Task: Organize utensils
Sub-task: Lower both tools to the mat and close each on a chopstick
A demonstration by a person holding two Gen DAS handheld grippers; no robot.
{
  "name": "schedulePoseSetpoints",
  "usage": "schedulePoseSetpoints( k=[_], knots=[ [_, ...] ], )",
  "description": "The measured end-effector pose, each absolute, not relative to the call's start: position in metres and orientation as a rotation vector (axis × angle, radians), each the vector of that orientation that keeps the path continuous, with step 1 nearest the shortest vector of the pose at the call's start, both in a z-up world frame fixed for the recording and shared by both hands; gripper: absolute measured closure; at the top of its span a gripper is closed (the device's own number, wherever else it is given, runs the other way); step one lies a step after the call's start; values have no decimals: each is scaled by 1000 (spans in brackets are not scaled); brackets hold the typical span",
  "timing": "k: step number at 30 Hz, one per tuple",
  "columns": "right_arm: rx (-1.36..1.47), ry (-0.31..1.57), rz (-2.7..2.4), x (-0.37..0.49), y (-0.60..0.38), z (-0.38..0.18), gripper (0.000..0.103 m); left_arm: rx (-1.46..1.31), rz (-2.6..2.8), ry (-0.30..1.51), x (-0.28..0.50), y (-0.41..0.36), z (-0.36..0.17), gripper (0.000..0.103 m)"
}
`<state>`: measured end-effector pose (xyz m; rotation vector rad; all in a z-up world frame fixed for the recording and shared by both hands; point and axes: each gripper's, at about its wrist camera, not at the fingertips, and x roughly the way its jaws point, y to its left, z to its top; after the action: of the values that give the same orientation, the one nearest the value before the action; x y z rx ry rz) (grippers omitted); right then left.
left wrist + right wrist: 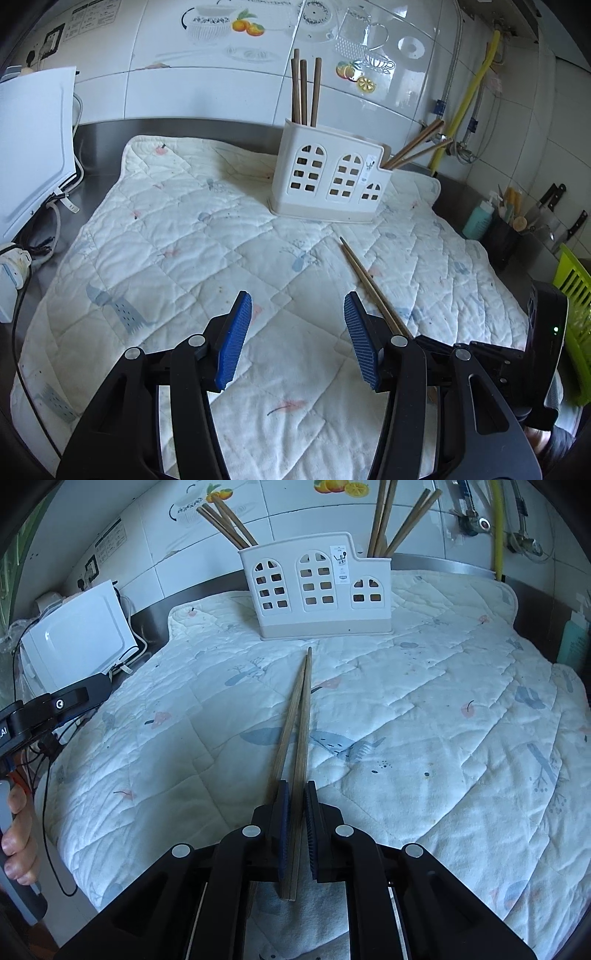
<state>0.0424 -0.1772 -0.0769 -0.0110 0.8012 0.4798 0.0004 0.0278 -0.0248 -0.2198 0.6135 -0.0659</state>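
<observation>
Quilted cloth mat (424, 709), soft, matt, faintly stained. Matt brown wooden chopsticks (299, 716). Smooth white plastic holder (317, 587), slight sheen. Ribbed blue rubbery pads on black matt plastic fingers (236, 339). Brushed steel counter (92, 184). Glossy ceramic wall tiles (207, 92).

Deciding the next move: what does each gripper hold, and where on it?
Right gripper clamps a pair of chopsticks near their thick ends. Left gripper is open, holding nothing.

Open left claw (297, 308) above quilted mat (184, 240)
</observation>
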Motion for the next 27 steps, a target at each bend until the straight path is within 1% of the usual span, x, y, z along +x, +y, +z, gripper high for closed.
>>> schedulePoseSetpoints(
  k=[4, 8, 12, 17, 24, 27],
  knots=[
    [-25, 793, 476, 41, -176, -77, 95, -223, -65, 618, -1, 29, -27, 50],
    [-97, 766, 469, 37, -170, -77, 95, -230, -78, 626, -1, 28, -31, 50],
    [-46, 770, 479, 39, -178, -75, 96, -233, -98, 646, -3, 20, -37, 50],
    [-20, 750, 463, 31, -196, -65, 96, -235, -123, 675, -7, 0, -46, 52],
    [10, 724, 412, 19, -228, -55, 96, -246, -163, 716, -7, -48, -56, 53],
    [25, 718, 403, 17, -239, -54, 96, -246, -158, 734, -5, -65, -61, 59]
  ],
)
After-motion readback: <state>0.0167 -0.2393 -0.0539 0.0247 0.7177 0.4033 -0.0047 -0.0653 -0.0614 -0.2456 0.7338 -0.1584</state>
